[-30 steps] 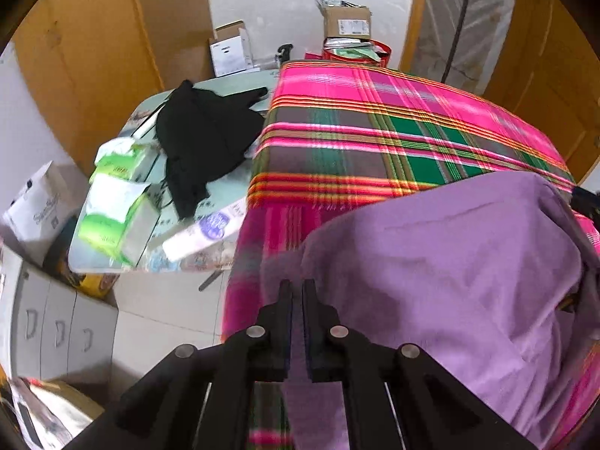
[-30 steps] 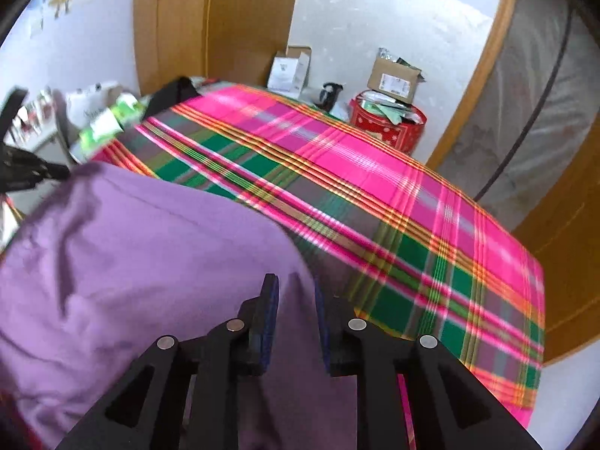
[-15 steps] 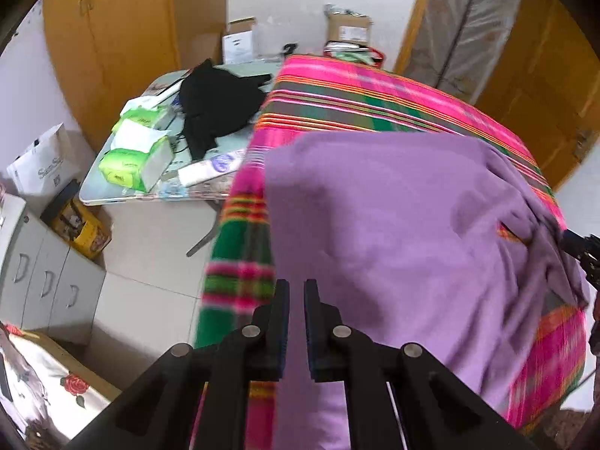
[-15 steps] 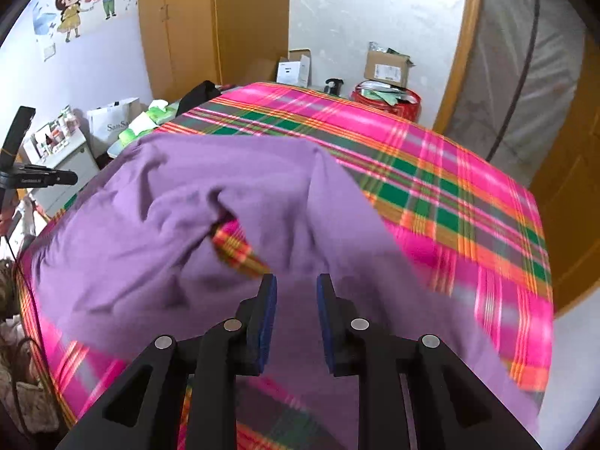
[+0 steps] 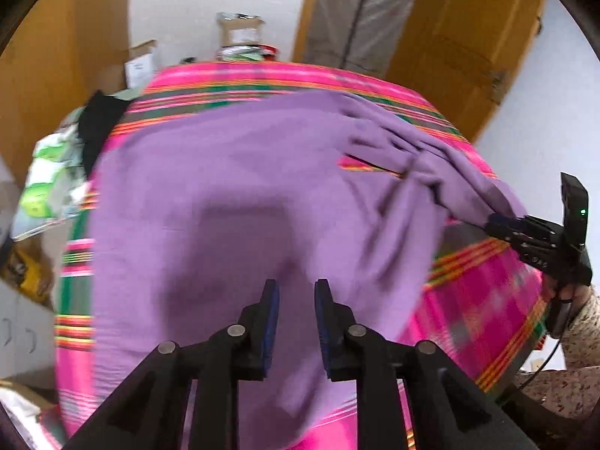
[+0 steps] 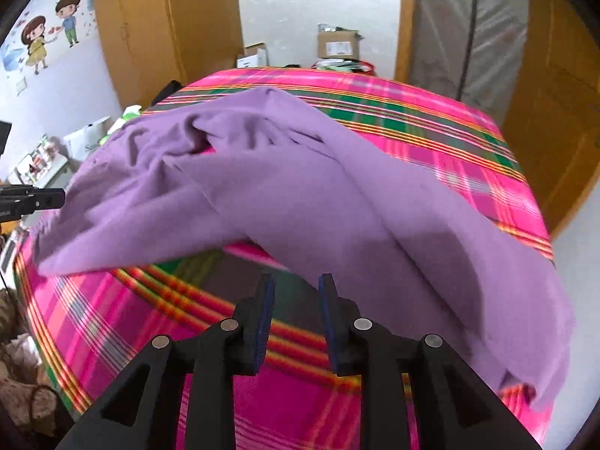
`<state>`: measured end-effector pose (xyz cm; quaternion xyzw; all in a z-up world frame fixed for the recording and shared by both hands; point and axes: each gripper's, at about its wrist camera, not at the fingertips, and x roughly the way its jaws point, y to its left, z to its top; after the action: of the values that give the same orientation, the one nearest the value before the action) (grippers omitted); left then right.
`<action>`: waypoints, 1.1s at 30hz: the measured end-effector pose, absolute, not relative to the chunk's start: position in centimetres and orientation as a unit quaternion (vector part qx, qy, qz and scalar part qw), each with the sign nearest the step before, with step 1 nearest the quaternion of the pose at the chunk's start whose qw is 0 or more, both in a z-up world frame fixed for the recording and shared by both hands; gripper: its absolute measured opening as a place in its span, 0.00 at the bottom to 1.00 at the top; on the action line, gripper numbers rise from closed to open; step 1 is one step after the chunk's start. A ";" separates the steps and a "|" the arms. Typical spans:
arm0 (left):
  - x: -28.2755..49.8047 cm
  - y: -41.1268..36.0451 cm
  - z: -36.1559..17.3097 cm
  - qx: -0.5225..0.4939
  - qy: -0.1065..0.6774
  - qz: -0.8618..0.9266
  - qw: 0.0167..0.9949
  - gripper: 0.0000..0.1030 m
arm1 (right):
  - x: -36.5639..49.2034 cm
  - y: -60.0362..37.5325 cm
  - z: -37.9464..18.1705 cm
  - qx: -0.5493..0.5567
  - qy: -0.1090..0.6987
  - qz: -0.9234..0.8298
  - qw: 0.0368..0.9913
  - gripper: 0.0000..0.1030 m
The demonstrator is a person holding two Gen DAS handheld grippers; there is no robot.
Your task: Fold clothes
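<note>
A purple garment (image 5: 243,195) lies spread and rumpled over a bed with a pink and green plaid cover (image 5: 487,300). My left gripper (image 5: 297,292) hovers over the garment's near part. Its jaws are opening, and the cloth lies under them, not pinched. In the right wrist view the garment (image 6: 300,187) billows ahead of my right gripper (image 6: 296,288). Its jaws are opening too, with only the plaid cover (image 6: 431,112) showing between the pads. The right gripper (image 5: 495,221) also shows at the garment's right edge, and the left gripper (image 6: 56,198) at its left edge.
A side table left of the bed holds a black garment (image 5: 97,120) and green tissue packs (image 5: 41,187). Cardboard boxes (image 6: 337,45) stand by the far wall between wooden wardrobe doors (image 6: 168,30). A person's sleeve (image 5: 585,330) is at the right edge.
Both grippers have drawn back toward the bed's near edge, and the purple garment has dropped and spread over the plaid. Both pairs of jaws have parted, the left ones much wider.
</note>
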<state>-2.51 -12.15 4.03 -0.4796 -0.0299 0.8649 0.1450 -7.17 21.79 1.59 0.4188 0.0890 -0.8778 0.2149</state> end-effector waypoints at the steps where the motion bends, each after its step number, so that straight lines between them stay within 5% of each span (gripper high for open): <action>1: -2.5 -11.2 3.7 -0.480 -0.027 0.864 0.153 0.21 | -6.9 22.1 1.4 0.418 0.089 -0.879 0.212 0.25; 5: -2.0 -7.9 3.2 -0.475 -0.005 0.864 0.166 0.22 | -6.2 23.0 1.1 0.414 0.093 -0.883 0.200 0.38; 20: -2.2 -3.0 1.8 -0.462 0.080 0.875 0.123 0.22 | -7.0 22.5 -0.2 0.381 0.197 -0.889 0.162 0.39; 33: -2.9 -2.8 0.8 -0.473 0.069 0.869 0.127 0.22 | -8.8 22.3 -0.5 0.378 0.210 -0.887 0.163 0.34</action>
<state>-2.94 -2.78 0.77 -0.4731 0.0693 0.8691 0.1269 -8.82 22.30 -0.50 0.3777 0.2100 -0.8869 0.1633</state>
